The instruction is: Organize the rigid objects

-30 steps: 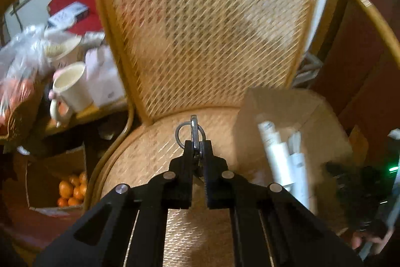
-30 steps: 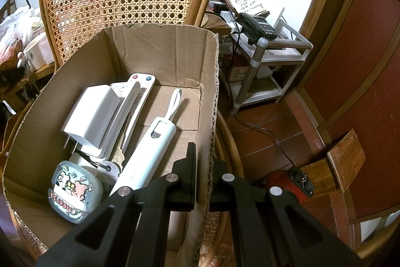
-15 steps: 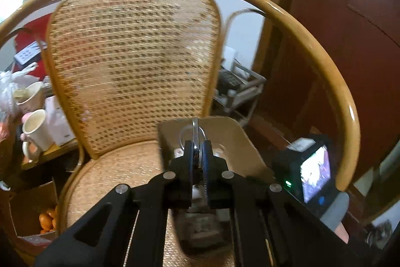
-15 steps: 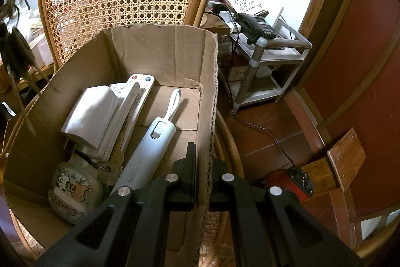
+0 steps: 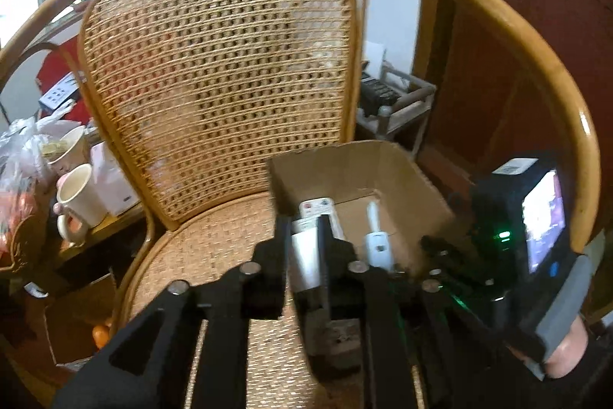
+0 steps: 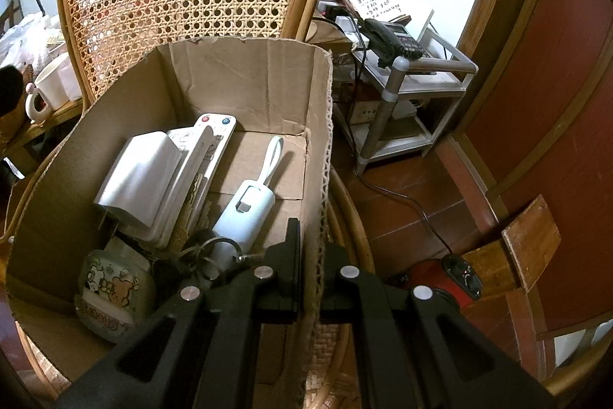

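Jaws of the left gripper (image 5: 304, 240) hang parted above the cardboard box (image 6: 245, 83), whose right wall the right gripper (image 6: 309, 255) pinches; only the right wrist view shows the key ring (image 6: 212, 250) inside.

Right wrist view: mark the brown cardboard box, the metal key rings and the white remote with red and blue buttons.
brown cardboard box (image 6: 245, 83), right wrist view, back wall.
metal key rings (image 6: 210, 248), right wrist view, ring loop.
white remote (image 6: 216, 127), right wrist view, button end.

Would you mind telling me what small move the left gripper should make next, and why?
Probably withdraw the left gripper up and away from the cardboard box. Its jaws stand open and hold nothing, and a key ring lies inside the box beside the white handheld device. The right gripper grips the box wall, steadying it.
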Available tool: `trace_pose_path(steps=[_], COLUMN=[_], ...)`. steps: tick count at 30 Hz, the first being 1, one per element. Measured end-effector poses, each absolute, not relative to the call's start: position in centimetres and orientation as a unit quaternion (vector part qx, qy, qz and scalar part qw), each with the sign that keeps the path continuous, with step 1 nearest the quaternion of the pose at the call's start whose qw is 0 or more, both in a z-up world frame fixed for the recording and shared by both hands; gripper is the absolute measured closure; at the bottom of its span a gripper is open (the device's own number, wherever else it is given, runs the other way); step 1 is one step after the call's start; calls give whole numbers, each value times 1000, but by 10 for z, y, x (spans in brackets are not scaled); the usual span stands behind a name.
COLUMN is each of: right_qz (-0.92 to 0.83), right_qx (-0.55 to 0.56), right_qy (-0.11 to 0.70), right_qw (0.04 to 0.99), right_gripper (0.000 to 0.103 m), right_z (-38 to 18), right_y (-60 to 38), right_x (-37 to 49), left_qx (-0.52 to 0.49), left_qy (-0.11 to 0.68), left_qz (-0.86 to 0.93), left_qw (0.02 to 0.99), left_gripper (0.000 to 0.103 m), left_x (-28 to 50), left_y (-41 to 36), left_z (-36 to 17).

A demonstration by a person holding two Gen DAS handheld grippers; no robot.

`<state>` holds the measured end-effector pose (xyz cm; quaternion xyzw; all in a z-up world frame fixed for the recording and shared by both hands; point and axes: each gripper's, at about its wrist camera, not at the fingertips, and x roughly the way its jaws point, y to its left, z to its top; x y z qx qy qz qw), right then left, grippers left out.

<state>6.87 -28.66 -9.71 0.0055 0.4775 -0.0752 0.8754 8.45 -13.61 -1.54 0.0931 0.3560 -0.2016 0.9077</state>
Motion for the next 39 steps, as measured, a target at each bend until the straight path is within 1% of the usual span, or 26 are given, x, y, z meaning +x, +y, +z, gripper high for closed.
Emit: trace_pose_path(steps=[1, 3, 5, 6, 7, 8, 9, 10, 11, 13, 16, 18, 19, 21, 22, 23, 24, 25, 26, 29, 30, 33, 35, 36, 39], right_qz=[-75, -70, -72, -73, -77, -80, -80, -81, -82, -82, -80, -76, -73, -69, -68, -69, -72, -77, -78, -71, -66, -43, -41, -40, -35], right_qx=[7, 19, 20, 18, 15, 12, 10, 4, 0, -3, 11, 24, 31, 35, 35, 36, 37, 40, 43, 55, 60, 75, 75, 76, 91], right_qy=[478, 480, 480, 480, 481, 479, 478, 476, 474, 469, 460, 449, 440, 425, 418, 412, 405, 396, 389, 365, 361, 345, 326, 312, 292], right_qw=[875, 874, 874, 874, 873, 874, 875, 876, 877, 879, 884, 890, 895, 902, 905, 908, 911, 914, 917, 927, 928, 935, 942, 946, 951], right_gripper=[97, 97, 97, 97, 97, 97, 97, 97, 96, 93, 88, 83, 78, 74, 70, 61, 56, 43, 32, 23, 21, 13, 2, 0, 0], right_z=[-97, -97, -97, -97, -97, -96, -95, -93, -92, -87, -80, -73, -68, -60, -55, -51, -48, -44, -41, -28, -24, -11, -1, 5, 17], right_y=[-287, -289, -289, -289, -288, -287, -286, -284, -282, -279, -280, -282, -282, -280, -278, -277, -276, -275, -275, -272, -272, -271, -270, -269, -270], right_x=[69, 69, 69, 70, 69, 69, 69, 68, 68, 66, 63, 60, 58, 54, 53, 51, 49, 46, 44, 35, 33, 23, 14, 8, -4], left_qx=[93, 87, 75, 71, 68, 68, 67, 66, 64, 59, 47, 39, 37, 40, 43, 46, 48, 50, 52, 58, 58, 58, 59, 63, 74], left_qy=[358, 366, 371, 371, 370, 367, 366, 362, 357, 345, 337, 336, 334, 330, 327, 324, 321, 316, 313, 308, 309, 312, 307, 304, 293], left_qz=[-193, -178, -164, -158, -150, -141, -135, -127, -121, -108, -102, -98, -95, -87, -83, -79, -76, -73, -71, -64, -63, -57, -48, -43, -34], left_qw=[909, 909, 911, 912, 914, 917, 918, 921, 924, 931, 935, 936, 937, 939, 940, 941, 943, 945, 946, 947, 947, 947, 949, 950, 953], left_gripper=[86, 82, 72, 70, 66, 60, 56, 45, 35, 26, 19, 15, 12, 9, 7, 5, 3, 1, 0, 0, 0, 0, 0, 0, 0], left_x=[86, 91, 95, 96, 97, 98, 99, 99, 100, 99, 99, 99, 100, 99, 99, 98, 97, 97, 96, 97, 98, 95, 91, 88, 79], left_y=[-131, -121, -111, -107, -102, -97, -94, -90, -87, -81, -73, -68, -66, -63, -61, -60, -58, -57, -57, -51, -49, -42, -37, -35, -28], left_z=[-16, -17, -18, -17, -17, -15, -15, -13, -11, -6, 0, 1, 2, 3, 3, 4, 4, 4, 4, 4, 4, 5, 8, 9, 12])
